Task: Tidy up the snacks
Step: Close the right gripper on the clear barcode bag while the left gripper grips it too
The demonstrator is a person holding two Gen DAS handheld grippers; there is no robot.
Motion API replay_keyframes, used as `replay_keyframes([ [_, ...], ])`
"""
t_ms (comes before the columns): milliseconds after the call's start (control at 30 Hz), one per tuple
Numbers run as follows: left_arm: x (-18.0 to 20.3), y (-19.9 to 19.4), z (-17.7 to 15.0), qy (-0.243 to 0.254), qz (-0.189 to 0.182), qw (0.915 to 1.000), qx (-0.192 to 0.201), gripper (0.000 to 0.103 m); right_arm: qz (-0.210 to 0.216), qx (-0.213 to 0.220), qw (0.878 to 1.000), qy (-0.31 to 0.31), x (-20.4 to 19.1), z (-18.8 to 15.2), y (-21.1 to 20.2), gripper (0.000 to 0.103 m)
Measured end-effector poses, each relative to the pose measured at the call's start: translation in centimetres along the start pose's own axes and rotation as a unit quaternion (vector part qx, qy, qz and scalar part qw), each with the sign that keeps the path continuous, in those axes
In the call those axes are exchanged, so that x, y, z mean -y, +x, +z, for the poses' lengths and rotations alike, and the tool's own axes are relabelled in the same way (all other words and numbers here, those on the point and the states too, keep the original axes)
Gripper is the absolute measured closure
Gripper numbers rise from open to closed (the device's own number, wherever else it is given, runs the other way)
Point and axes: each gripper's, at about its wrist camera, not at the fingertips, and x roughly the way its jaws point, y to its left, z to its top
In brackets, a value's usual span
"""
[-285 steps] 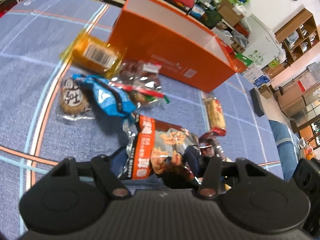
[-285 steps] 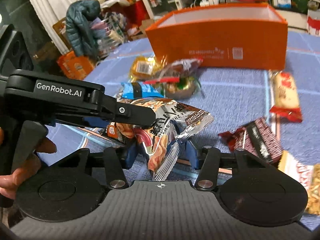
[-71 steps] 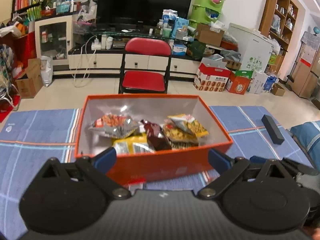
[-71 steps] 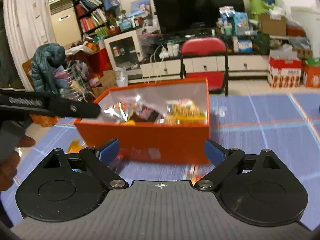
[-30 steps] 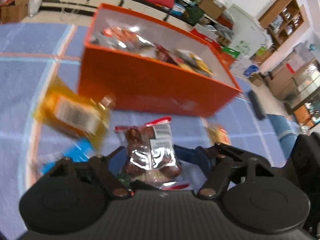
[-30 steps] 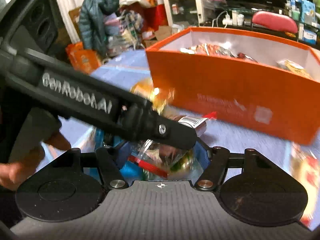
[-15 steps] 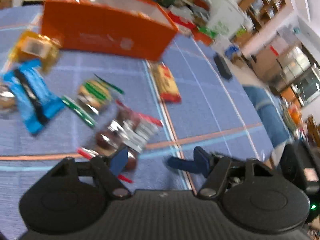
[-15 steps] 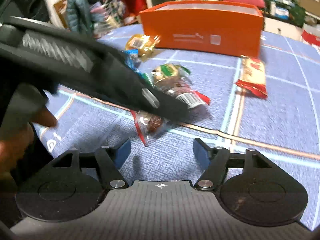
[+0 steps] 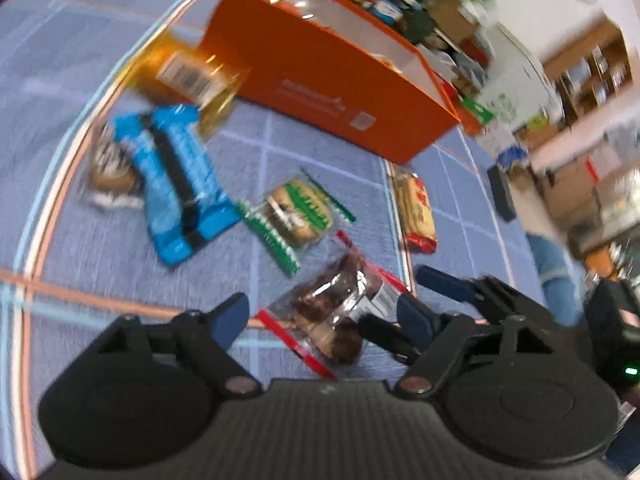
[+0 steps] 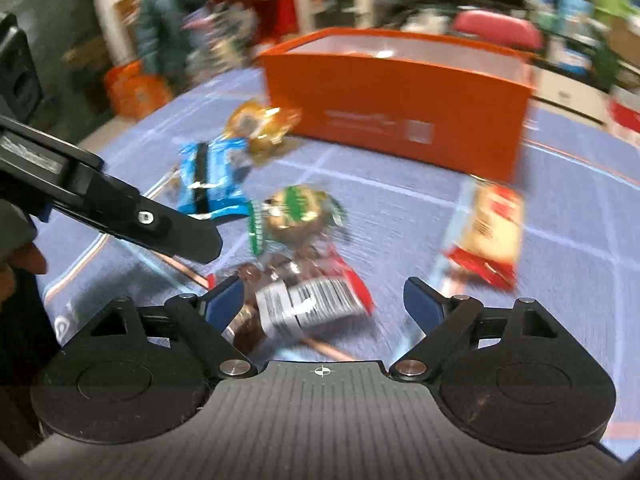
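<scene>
A clear packet of brown snacks with red edges [image 9: 336, 312] lies on the blue cloth between the jaws of my open left gripper [image 9: 320, 316]. It also shows in the right wrist view [image 10: 296, 300], just ahead of my open right gripper [image 10: 324, 300]. Beyond it lie a green-striped cookie packet [image 9: 298, 216], a blue packet [image 9: 180, 184], a yellow packet [image 9: 188, 76], a round brown cookie [image 9: 112, 164] and a red-ended bar [image 9: 414, 212]. The orange box [image 9: 328, 80] stands at the back. The right gripper's fingers [image 9: 444, 284] show at the left wrist view's right.
The blue checked cloth [image 9: 80, 260] covers the table. A black remote [image 9: 500, 192] lies at the far right. A red chair [image 10: 496, 28] stands behind the box [image 10: 400, 104]. The left gripper's arm [image 10: 108, 208] crosses the left of the right wrist view.
Both views are blurred by motion. Both grippers have closed in on the red-edged packet, which now lies between the left jaws. The jaws of both stand wider apart.
</scene>
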Motion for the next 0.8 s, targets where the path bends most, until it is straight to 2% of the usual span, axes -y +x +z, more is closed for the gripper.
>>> replay_keyframes([
  [67, -0.5, 0.4, 0.0, -0.025, -0.019, 0.9994, -0.014, 0.023, 0.015, -0.031, 0.999, -0.001, 0.0, 0.4, 1.5, 0.025],
  [100, -0.6, 0.6, 0.0, -0.031, -0.023, 0.9991, -0.018, 0.023, 0.026, -0.036, 0.999, 0.005, -0.2, 0.2, 1.7, 0.028],
  [233, 0.0, 1.0, 0.0, -0.009, -0.014, 0.9997, -0.017, 0.023, 0.037, -0.025, 0.999, 0.02, -2.4, -1.9, -0.1, 0.029],
  [333, 0.0, 0.9, -0.2, -0.004, -0.008, 0.9998, -0.015, 0.023, 0.052, -0.015, 0.997, 0.052, -2.4, -2.6, -1.4, 0.028],
  [433, -0.2, 0.8, -0.6, -0.005, 0.004, 0.9999, -0.015, 0.02, 0.017, -0.007, 0.998, 0.053, -2.1, -2.3, -1.4, 0.028],
  [533, 0.1, 0.9, -1.3, 0.0, 0.012, 0.9998, -0.015, 0.017, 0.023, -0.008, 0.998, 0.055, -1.9, -2.1, -1.0, 0.037],
  [633, 0.6, 1.8, -2.0, 0.006, 0.017, 0.9997, -0.018, 0.017, 0.015, -0.013, 0.999, 0.042, -2.4, -2.3, -0.3, 0.039],
  [767, 1.8, 2.5, -2.1, 0.037, 0.03, 0.9989, -0.008, 0.021, 0.012, -0.003, 0.999, 0.042, -2.8, -2.6, -0.2, 0.048],
  [800, 2.1, 2.6, -2.2, 0.045, 0.035, 0.9983, -0.007, 0.025, 0.012, -0.001, 0.999, 0.045, -2.8, -2.6, -0.4, 0.051],
])
